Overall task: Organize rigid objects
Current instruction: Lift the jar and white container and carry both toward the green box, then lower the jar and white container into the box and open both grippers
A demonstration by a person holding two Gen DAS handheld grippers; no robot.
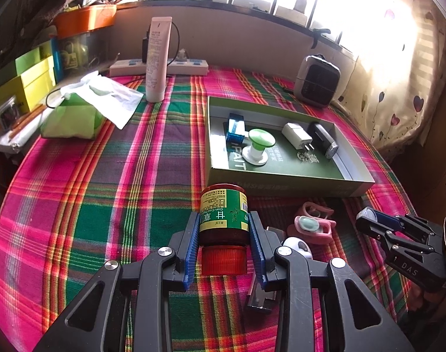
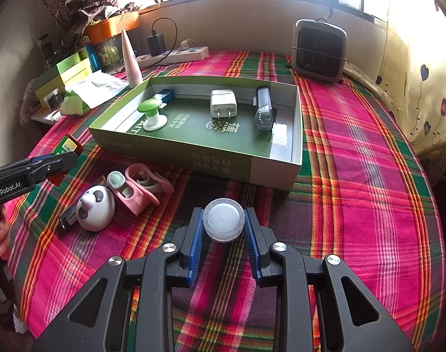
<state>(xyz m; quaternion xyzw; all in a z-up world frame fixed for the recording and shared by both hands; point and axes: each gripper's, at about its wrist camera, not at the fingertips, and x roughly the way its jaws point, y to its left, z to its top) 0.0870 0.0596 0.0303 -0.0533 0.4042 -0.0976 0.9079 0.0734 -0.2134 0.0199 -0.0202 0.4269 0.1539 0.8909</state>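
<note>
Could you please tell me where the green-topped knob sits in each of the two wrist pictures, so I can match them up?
Left wrist view: the green-topped knob lies right of centre, in the near left part of the green box, beside the blue block.
Right wrist view: the knob lies left of centre, in the left end of the box.
Shared landmark: the white charger in the same box.

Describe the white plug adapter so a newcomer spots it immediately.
Find the green tray on the plaid cloth. Four things lie inside; the white plug adapter sits mid-tray, between the green-capped knob and the black device. It alone is white, blocky, with two metal prongs.
</note>
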